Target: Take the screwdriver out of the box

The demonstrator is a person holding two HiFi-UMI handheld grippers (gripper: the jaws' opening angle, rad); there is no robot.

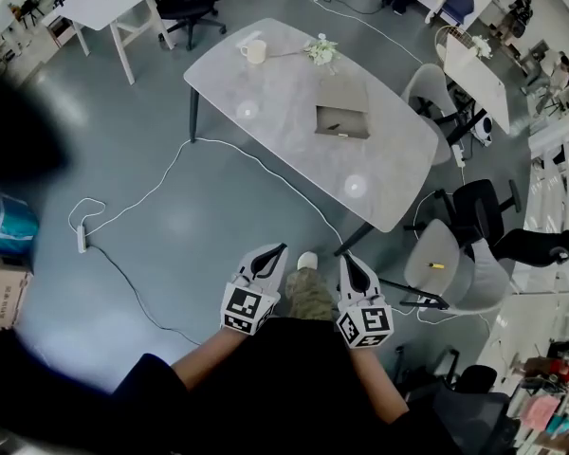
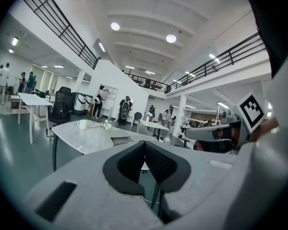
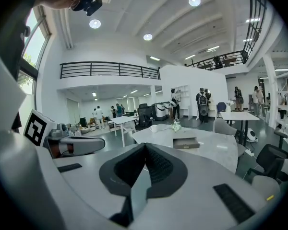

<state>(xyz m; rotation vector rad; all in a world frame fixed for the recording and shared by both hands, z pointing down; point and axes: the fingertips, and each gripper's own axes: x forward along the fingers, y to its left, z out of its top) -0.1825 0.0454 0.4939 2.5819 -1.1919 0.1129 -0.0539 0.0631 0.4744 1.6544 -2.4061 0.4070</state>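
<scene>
From your head view, your left gripper (image 1: 281, 248) and right gripper (image 1: 345, 258) are low in front of you, side by side, well apart from the grey table (image 1: 284, 83). The open box (image 1: 342, 119) sits on that table, with a small dark thing inside, too small to name. In the left gripper view, the jaws are pressed together, empty. In the right gripper view, the jaws are closed and empty too, and the box lies ahead, near a white mug (image 3: 154, 128).
</scene>
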